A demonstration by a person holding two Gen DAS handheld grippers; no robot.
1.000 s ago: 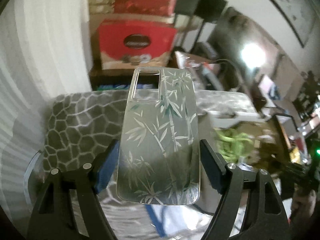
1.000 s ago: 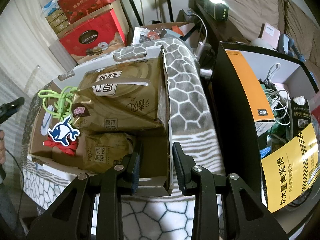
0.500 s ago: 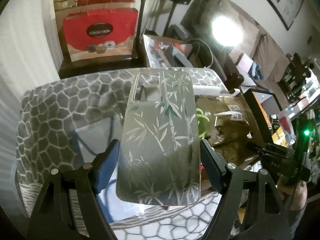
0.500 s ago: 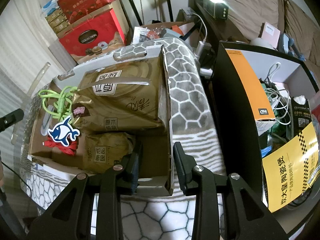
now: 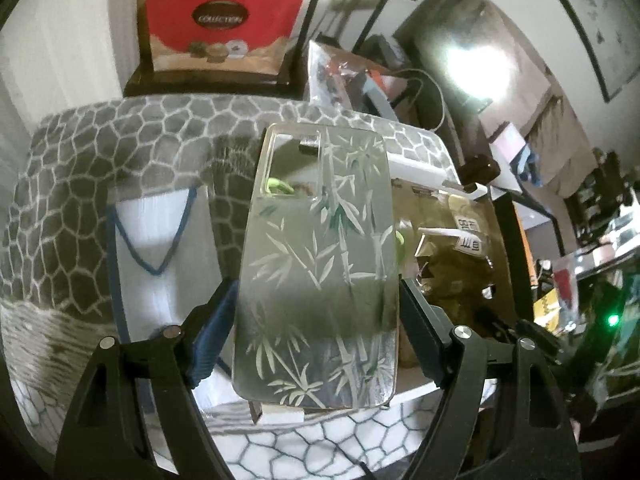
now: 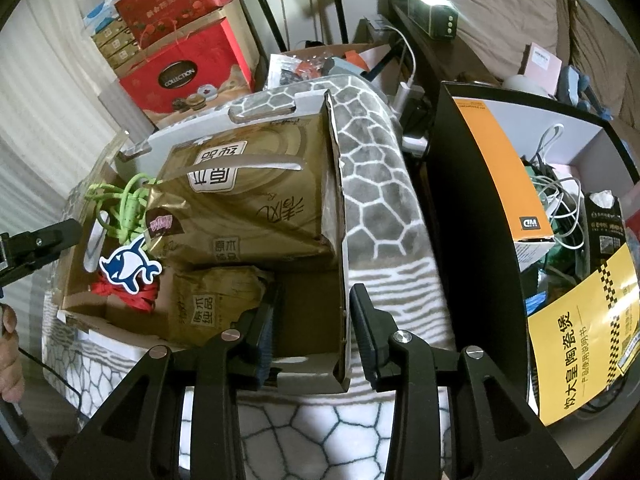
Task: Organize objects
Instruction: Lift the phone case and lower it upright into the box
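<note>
Jaws: left gripper (image 5: 318, 328) pinches clear bamboo-print phone case (image 5: 320, 264) by its long edges, above cardboard box (image 6: 340, 240) | right gripper's (image 6: 312, 334) jaws have just been opening, straddling box wall, not pressing | risk: slick case slips, missing box.

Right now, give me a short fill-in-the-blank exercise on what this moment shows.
1. The left gripper holds a clear phone case printed with ____ stems and leaves.
2. The right gripper straddles the cardboard box's ____ without pressing it.
3. A shark sticker in the box is white and ____.
4. The cable in the box is ____.

Missing words: bamboo; wall; blue; green
</note>
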